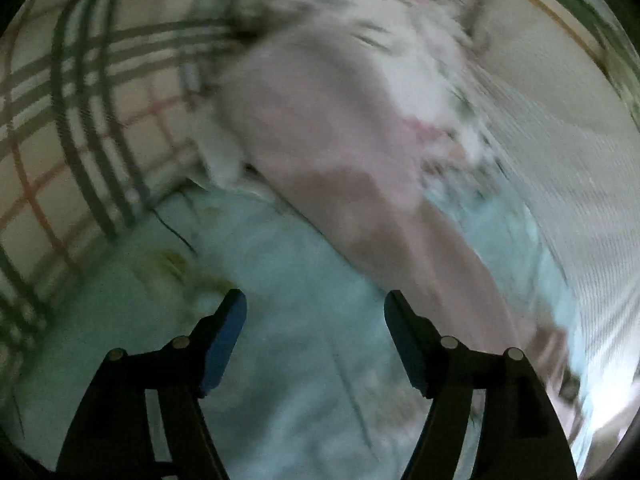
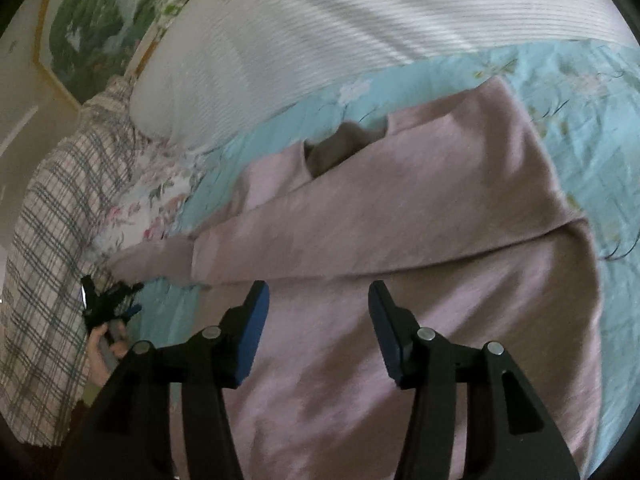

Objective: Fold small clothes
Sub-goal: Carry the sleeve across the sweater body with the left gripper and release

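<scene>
Both our tongs, left point(image 1: 315, 305) and right point(image 2: 319, 295), gape wide, holding nothing. The pink sweater point(image 2: 400, 220) on the bed point(image 2: 580, 92) looks soft and limp. We judge its hem or sleeve edge the best hold.

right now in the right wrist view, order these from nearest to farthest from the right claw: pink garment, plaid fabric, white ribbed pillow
1. pink garment, directly under and ahead of the open right claw.
2. plaid fabric, off to the left edge of the bed.
3. white ribbed pillow, farthest, across the top beyond the blue floral sheet.

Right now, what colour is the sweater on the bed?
The sweater is dusty pink, plain with no pattern. The right wrist view shows it best.
</scene>
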Available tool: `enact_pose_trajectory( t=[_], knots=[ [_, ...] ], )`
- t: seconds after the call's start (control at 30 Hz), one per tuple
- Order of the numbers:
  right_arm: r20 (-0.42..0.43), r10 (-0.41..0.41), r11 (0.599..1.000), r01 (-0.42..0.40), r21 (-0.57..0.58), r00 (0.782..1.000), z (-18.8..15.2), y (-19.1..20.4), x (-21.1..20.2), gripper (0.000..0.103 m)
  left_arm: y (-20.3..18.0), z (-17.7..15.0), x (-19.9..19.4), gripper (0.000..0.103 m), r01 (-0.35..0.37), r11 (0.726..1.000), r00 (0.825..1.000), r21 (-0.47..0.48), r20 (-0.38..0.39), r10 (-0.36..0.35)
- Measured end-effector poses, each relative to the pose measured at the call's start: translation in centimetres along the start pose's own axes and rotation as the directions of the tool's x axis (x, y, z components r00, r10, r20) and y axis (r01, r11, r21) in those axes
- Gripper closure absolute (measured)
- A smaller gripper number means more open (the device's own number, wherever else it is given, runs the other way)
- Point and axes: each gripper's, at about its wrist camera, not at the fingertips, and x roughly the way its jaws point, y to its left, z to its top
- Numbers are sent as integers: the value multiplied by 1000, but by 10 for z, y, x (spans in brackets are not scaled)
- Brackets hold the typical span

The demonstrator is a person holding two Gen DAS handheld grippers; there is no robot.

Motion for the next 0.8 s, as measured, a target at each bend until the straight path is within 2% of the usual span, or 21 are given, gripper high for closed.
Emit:
enact_pose_trajectory(
  t=[0.17, 0.33, 0.43, 0.47, 0.5, 0.53, 0.67, 0.8],
  knots=[
    [-56, -1, 1000, 0, -20, 998, -13, 13, 13, 49, 33, 37, 3, 31, -18, 993, 997, -114, 73, 26],
    [-95, -18, 1000, 16, -18, 995, -18, 16, 29, 49, 37, 69, -4, 28, -102, 990, 978, -94, 172, 117],
    [-123, -7, 1000, 5, -14, 992, -23, 19, 37, 49, 39, 87, 1, 30, -128, 989, 971, -68, 193, 139],
    [-130, -6, 1000, 4, -18, 992, -24, 20, 39, 49, 38, 91, 3, 45, -136, 989, 970, -52, 196, 144],
    [-138, -3, 1000, 0, -22, 990, -26, 22, 42, 49, 37, 93, 3, 81, -127, 991, 972, -33, 197, 131],
    [-143, 4, 1000, -7, -21, 990, -27, 24, 43, 49, 35, 93, 2, 99, -112, 994, 976, -10, 186, 111],
    [-152, 21, 1000, -24, -20, 988, -35, 28, 44, 49, 19, 79, -20, 100, -89, 994, 972, 66, 226, 72],
    [-158, 40, 999, -42, -10, 987, -41, 29, 41, 49, 6, 60, -45, 101, -17, 994, 969, 105, 247, -10]
  ],
)
